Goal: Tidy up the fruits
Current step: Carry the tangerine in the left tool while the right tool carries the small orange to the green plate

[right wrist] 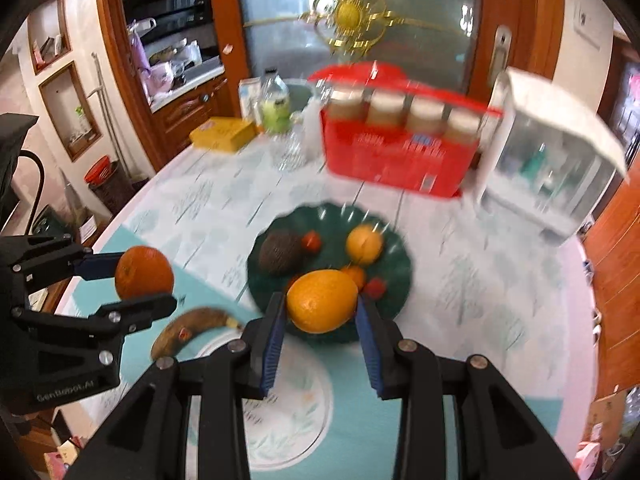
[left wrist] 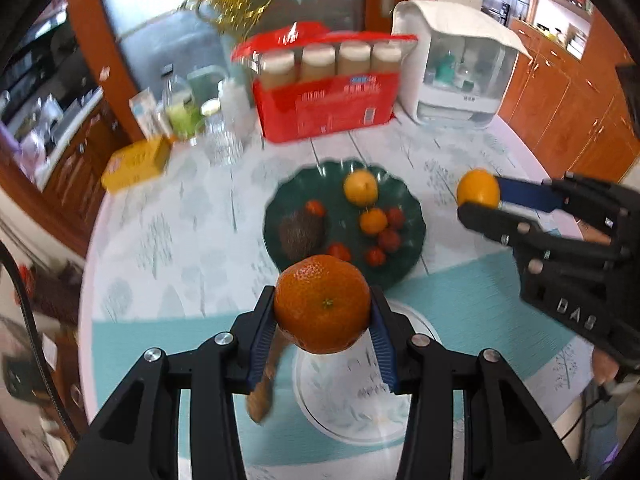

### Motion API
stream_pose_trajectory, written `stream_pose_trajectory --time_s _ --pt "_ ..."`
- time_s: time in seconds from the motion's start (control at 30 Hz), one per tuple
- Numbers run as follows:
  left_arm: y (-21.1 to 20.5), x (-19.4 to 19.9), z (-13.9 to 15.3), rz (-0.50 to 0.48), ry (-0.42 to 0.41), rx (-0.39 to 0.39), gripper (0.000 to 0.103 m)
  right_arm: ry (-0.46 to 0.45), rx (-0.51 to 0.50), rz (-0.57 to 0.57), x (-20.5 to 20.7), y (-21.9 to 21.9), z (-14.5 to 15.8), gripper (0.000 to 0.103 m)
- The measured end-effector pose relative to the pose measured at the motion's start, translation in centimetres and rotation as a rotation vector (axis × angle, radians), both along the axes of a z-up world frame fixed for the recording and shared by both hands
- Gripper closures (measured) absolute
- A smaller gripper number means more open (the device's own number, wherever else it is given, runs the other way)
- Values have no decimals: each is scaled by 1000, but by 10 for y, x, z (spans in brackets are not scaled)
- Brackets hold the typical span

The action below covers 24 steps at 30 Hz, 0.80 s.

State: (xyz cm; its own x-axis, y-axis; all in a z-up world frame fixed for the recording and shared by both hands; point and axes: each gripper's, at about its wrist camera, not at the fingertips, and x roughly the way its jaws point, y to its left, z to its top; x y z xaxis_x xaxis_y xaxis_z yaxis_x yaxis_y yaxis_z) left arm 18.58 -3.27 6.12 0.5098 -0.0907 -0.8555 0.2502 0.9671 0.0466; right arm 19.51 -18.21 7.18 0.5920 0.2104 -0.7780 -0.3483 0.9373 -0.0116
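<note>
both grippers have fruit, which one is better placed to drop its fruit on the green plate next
Right, probably. The right gripper holds its yellow-orange fruit at the green plate's near rim. The left gripper holds its tangerine further back, over the white plate.

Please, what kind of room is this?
Most likely a home kitchen or dining area: a table with a patterned tablecloth, a green fruit plate, wooden cabinets, and a countertop cup cabinet.
</note>
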Motion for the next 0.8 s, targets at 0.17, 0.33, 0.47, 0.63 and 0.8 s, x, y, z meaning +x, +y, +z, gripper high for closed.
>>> stream_pose_trajectory --time_s 0.17,0.33,0.47,0.63,0.8 --pt "-8 36 22 -58 -41 48 60 -53 -3 -29 34 -3 22 68" --pt "-15 84 16 -126 -11 61 60 -51 -2 -44 70 -1 13 68" --pt "-16 120 -11 -148 40 60 60 13 7 -44 97 4 -17 68" --pt "-16 163 -58 -173 123 30 60 110 17 -14 118 14 -69 67" --pt "-17 191 -99 -196 192 0 60 209 30 11 127 25 -120 67"
